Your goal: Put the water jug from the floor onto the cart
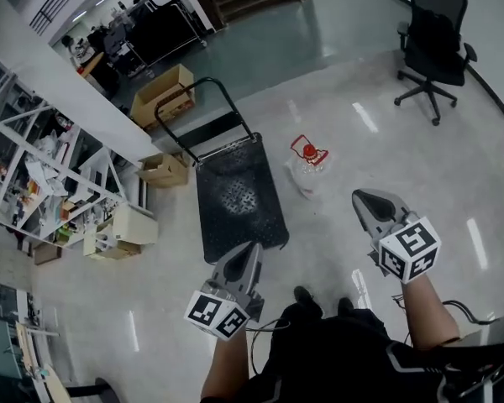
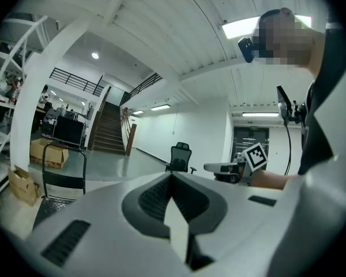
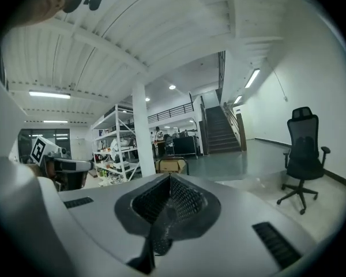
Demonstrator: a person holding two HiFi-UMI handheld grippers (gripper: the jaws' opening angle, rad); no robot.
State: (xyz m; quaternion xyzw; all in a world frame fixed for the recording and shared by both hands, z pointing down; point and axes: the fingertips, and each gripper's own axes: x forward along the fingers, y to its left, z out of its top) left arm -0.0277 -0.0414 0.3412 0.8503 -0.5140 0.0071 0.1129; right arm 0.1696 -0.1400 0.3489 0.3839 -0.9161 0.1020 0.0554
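Left claw shut tight, jaws meeting in a line, nothing between. Right claw clamped closed too, and empty. Both held out level above the floor, well apart from each other.

And there, the jug: down on the floor, ahead of both claws, nearer the right claw and off to its left. Clear body, red cap and red handle up top. Not yet on the cart.

Cart straight ahead of the left claw, dark deck, near edge just past that claw's tip. Jug just beside the deck's right edge, touching or not, cannot tell.

Chair far off beyond the right claw, to its right. Boxes past the cart's far end. Shelves away to the left of the left claw.
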